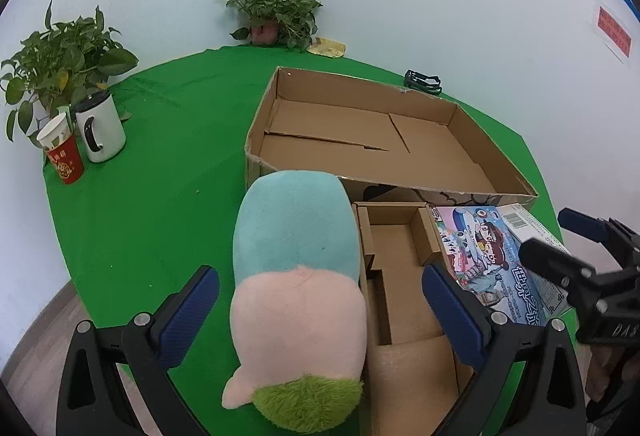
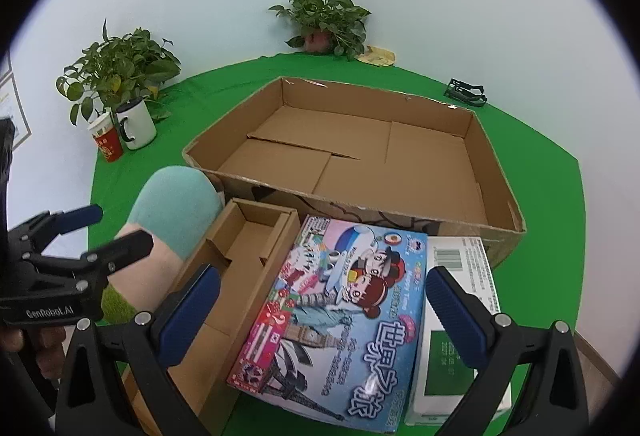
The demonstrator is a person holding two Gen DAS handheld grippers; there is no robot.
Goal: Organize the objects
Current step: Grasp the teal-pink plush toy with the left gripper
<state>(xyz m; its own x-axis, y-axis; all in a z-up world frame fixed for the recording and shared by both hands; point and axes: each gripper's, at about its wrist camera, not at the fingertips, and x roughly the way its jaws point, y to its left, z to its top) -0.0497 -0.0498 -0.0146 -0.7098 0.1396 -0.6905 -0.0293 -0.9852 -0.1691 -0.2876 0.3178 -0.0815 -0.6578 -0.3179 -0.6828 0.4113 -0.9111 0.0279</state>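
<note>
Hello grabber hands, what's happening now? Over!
Left gripper open around plush toy. Right gripper open over game box. Big cardboard box empty. Nothing blocking.

Green tablecloth [image 1: 168,196], teal-pink-green plush toy [image 1: 296,276], brown cardboard tray [image 2: 360,156], colourful cartoon-printed game box [image 2: 344,316]

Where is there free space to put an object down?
The large cardboard box is bare inside. Green cloth lies open between it and the white mug. The near edge is crowded: plush toy, small insert box, game box, white carton.
</note>
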